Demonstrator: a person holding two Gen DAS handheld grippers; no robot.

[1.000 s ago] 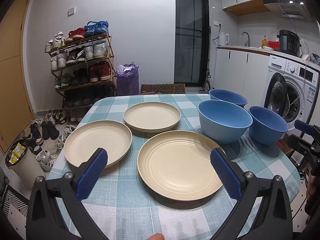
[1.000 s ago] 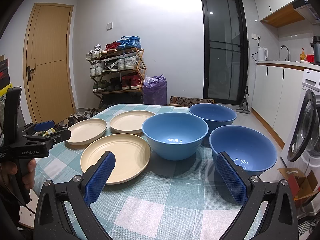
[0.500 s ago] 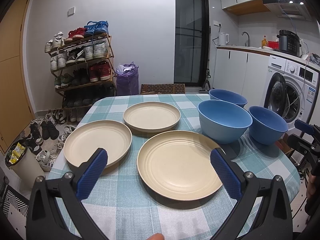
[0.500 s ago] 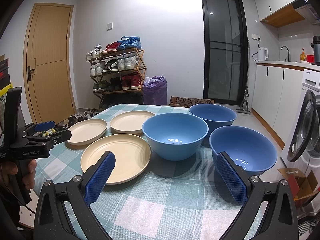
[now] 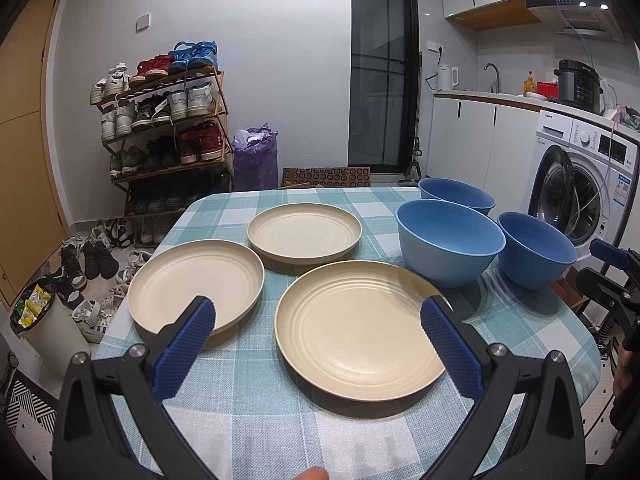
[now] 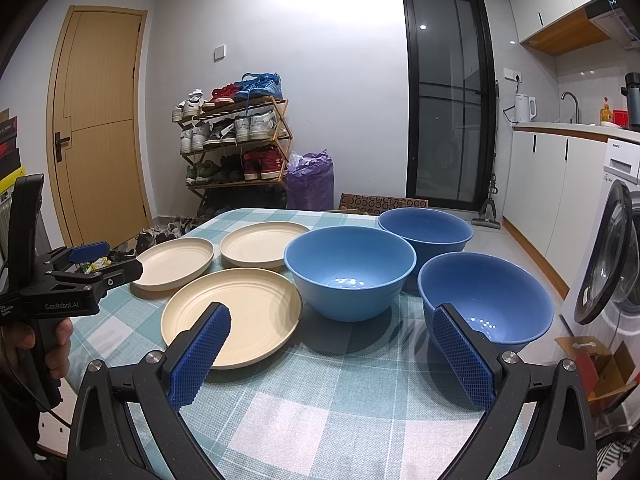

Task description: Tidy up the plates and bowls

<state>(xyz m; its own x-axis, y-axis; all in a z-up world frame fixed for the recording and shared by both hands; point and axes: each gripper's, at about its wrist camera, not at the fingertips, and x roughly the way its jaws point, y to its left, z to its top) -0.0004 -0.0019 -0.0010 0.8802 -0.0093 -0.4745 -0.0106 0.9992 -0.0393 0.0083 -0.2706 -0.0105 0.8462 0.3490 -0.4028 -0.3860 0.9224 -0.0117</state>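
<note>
Both grippers hover wide open and empty over the checked table [image 5: 248,408] — the left gripper [image 5: 320,344] above the near plate [image 5: 360,328], the right gripper [image 6: 332,352] near the bowls. Two more plates [image 5: 196,280] [image 5: 304,234] lie at 10 and 12 o'clock of the near one; three blue bowls [image 6: 350,270] [image 6: 425,229] [image 6: 486,294] cluster at its 2 o'clock — none stacked.

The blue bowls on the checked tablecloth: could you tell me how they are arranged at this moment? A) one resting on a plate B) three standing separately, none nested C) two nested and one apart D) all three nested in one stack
B: the middle bowl, the far bowl and the near bowl each stand on the tablecloth on their own, with open insides showing and nothing inside them.
</note>
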